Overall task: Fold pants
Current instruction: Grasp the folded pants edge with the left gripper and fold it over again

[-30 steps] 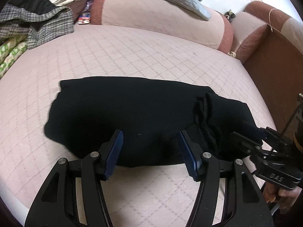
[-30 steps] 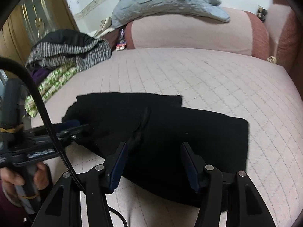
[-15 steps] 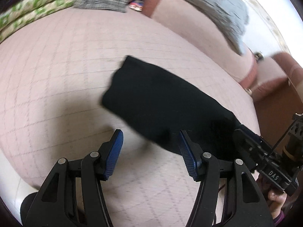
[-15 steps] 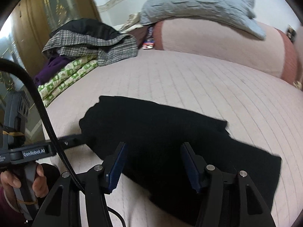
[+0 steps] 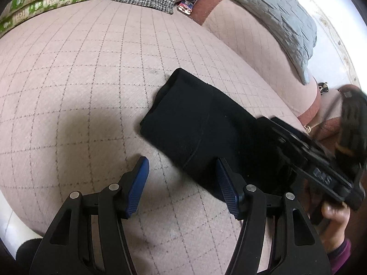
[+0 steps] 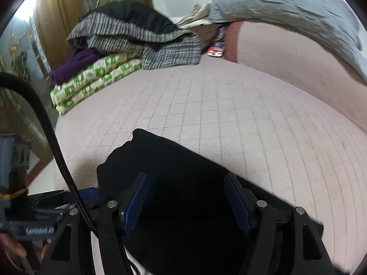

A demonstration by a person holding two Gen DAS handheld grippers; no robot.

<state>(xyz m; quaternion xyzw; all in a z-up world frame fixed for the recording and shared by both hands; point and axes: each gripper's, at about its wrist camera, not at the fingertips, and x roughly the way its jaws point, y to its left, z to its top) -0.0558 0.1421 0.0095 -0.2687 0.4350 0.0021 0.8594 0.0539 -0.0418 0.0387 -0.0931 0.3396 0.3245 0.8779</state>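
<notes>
The black pants [image 5: 197,119] lie in a flat, folded bundle on the pink quilted bed [image 5: 91,73]. My left gripper [image 5: 181,167] hangs open over the bundle's near edge; its right pad is above the cloth and its left pad above bare quilt. It grips nothing. In the right wrist view the pants [image 6: 174,160] fill the space under my right gripper [image 6: 186,181]. Its jaws are opening and the pads do not press on the cloth. The right gripper [image 5: 309,155] also shows blurred over the pants' right end, with a hand below it.
A stack of folded bedding and clothes [image 6: 110,52] sits at the bed's far left. A grey pillow [image 5: 263,11] lies on a pink bolster [image 5: 252,45] along the back. The left gripper's cable [image 6: 52,137] crosses the right wrist view's left side.
Both grippers have slid left along the pants and rolled. The left one has gone from above the middle of the cloth to its near left edge. The right jaws stand wider.
</notes>
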